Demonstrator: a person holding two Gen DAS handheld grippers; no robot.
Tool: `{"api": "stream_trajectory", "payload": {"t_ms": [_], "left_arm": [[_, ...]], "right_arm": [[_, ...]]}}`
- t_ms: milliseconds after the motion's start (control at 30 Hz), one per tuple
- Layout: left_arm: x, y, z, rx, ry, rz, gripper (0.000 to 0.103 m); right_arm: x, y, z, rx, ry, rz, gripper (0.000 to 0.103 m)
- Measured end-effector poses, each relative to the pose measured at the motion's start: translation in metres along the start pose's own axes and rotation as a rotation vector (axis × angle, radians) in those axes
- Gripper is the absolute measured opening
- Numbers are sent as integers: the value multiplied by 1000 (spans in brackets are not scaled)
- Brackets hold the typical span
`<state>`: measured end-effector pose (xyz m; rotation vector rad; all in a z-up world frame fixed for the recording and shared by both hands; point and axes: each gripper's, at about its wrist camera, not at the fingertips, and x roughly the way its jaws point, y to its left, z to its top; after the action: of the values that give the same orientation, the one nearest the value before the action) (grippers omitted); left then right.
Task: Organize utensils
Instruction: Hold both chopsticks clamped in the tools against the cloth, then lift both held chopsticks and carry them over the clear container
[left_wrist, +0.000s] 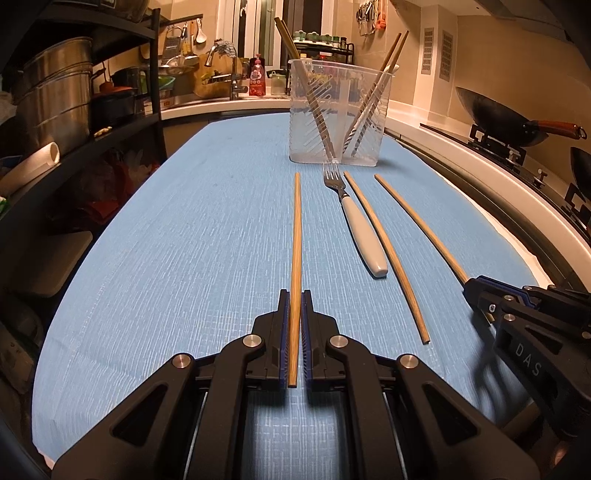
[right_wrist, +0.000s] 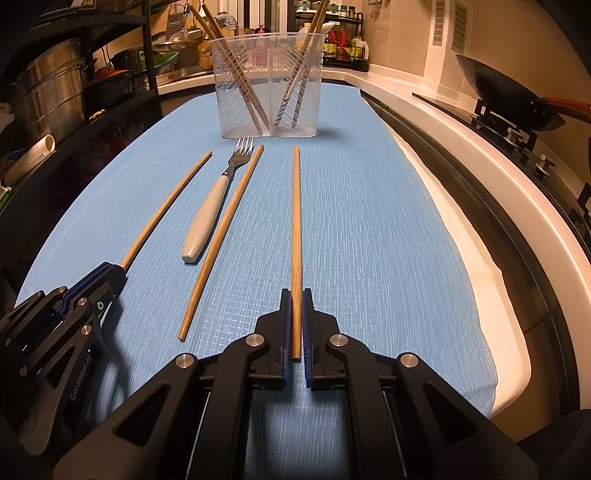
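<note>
The left chopstick (left_wrist: 296, 236) is lying along the blue cloth (left_wrist: 184, 229), its near end pinched in the left gripper (left_wrist: 294, 314). The right gripper (right_wrist: 295, 314) is pinching another chopstick (right_wrist: 296, 221). Both look light, stiff and slick, so gripping near the thick end seems wise. The clear holder (left_wrist: 340, 114) is standing at twelve o'clock, the fork (left_wrist: 354, 221) just beside a loose chopstick (left_wrist: 388, 251).
</note>
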<state>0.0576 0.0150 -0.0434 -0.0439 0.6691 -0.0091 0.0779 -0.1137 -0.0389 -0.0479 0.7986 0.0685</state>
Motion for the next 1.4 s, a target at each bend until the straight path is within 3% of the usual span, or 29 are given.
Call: {"api": "stream_trajectory", "payload": {"t_ms": [833,1200,1400], "left_arm": [[-14,10,1,-24,-54,44,6],[-67,22,12,-18,-148,56,6],[-99,21,26,3,-186,18,6]], "right_arm": [[-8,-11,0,53,-28,24,5],[-77,-20,19,14,-154,36,5],[-122,-22,38,2,-240,53,5]]}}
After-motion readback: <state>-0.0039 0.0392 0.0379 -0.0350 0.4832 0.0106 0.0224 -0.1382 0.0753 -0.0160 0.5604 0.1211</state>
